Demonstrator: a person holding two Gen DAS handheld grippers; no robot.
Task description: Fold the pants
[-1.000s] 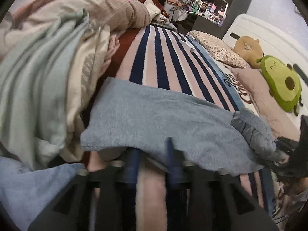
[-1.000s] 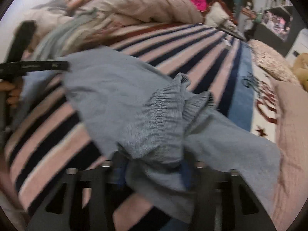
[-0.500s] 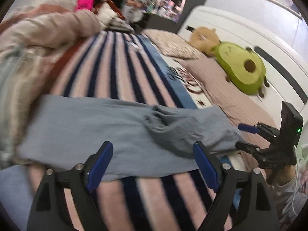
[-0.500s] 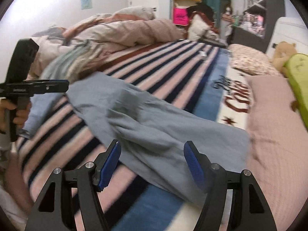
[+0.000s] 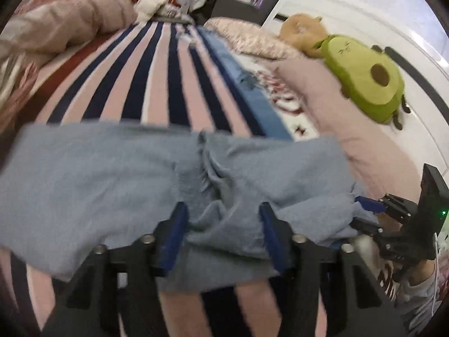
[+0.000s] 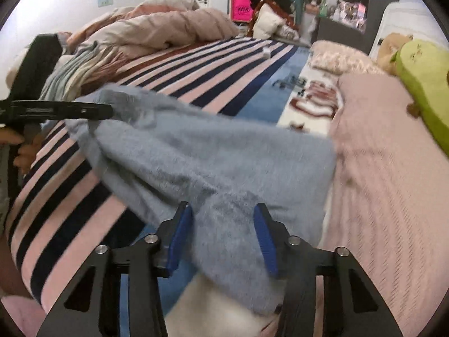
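Observation:
The grey-blue pants lie across the striped bed, folded over, with the gathered waistband near the middle. My left gripper is open, its blue pads on either side of a bunched fold at the near edge. My right gripper is open with the pants' near end between its pads. The right gripper also shows in the left wrist view at the pants' right end. The left gripper shows in the right wrist view at the far left end.
A striped pink and navy blanket covers the bed. A heaped duvet and clothes lie at the back left. A pink pillow, a floral pillow and an avocado plush lie by the white headboard.
Both grippers let go of the pants and opened wide, then moved back in. Their open pads now straddle the pants' near edge, narrower than half a second ago.

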